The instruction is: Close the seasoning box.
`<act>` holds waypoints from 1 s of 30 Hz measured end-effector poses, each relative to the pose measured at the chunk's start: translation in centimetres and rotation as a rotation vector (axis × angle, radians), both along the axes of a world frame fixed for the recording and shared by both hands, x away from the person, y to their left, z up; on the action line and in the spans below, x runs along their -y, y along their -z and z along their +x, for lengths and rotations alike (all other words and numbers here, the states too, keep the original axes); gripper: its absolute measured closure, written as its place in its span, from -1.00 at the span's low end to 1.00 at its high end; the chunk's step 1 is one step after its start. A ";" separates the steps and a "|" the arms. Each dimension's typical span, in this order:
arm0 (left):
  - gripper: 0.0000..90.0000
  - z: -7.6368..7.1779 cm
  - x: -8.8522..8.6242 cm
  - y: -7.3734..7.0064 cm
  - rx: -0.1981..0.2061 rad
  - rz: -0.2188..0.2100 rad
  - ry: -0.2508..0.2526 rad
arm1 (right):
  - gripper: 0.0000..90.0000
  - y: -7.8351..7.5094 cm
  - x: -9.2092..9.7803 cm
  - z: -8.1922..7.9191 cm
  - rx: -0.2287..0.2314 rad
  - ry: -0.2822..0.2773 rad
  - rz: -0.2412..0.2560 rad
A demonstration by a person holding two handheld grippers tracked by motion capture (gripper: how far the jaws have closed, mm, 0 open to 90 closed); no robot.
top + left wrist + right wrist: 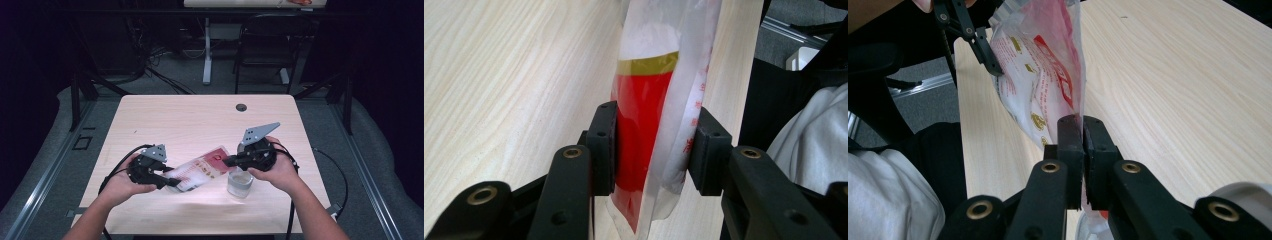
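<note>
- Pinching one end of a clear plastic pouch (200,170) printed in red and white, the left gripper (170,181) has its two jaws pressed onto the bag from both sides; the left gripper view shows the pouch (649,115) bulging between the black pads (605,145), its red panel topped by a gold band.
- Over at the other end, the right gripper (227,162) has its jaws pressed tight together on a thin edge of the pouch (1038,70), with only the film between them in the right gripper view.
- The pouch hangs stretched between the two grippers, lifted off the table (200,120) and slanting up from the person's left towards the right.
- From the right gripper view, the left gripper (993,67) shows farther off, nipping the far end of the bag.
- A left hand (122,182) and a right hand (280,170) hold the grippers, forearms coming in from the near edge.
- A small clear glass cup (240,184) stands on the table just beneath the right gripper, close under the pouch's raised end.
- Beyond the light wooden table, a dark chair (265,45) stands on the grey floor.
</note>
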State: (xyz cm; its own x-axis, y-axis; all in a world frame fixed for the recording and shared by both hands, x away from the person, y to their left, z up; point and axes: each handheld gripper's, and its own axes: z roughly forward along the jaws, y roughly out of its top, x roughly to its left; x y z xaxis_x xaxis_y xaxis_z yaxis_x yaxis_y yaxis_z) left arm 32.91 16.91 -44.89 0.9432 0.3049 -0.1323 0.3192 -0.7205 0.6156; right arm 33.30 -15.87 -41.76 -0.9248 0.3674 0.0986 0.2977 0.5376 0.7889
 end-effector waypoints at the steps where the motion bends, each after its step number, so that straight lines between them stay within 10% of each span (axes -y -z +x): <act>1: 0.37 0.0 0.1 0.0 -0.004 -0.001 0.001 | 0.95 0.2 0.1 0.0 -0.001 0.003 0.003; 30: 0.45 0.5 0.4 -2.9 0.016 0.016 0.014 | 0.96 3.0 1.5 0.1 -0.036 0.054 0.099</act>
State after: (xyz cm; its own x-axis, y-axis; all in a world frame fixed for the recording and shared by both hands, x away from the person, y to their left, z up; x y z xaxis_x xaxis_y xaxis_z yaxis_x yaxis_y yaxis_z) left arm 33.43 16.54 -42.01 0.9493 0.2936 -0.1122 0.2992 -0.7349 0.6085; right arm 33.45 -17.39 -44.74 -0.8990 0.4037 0.1700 0.3537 0.4400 0.8254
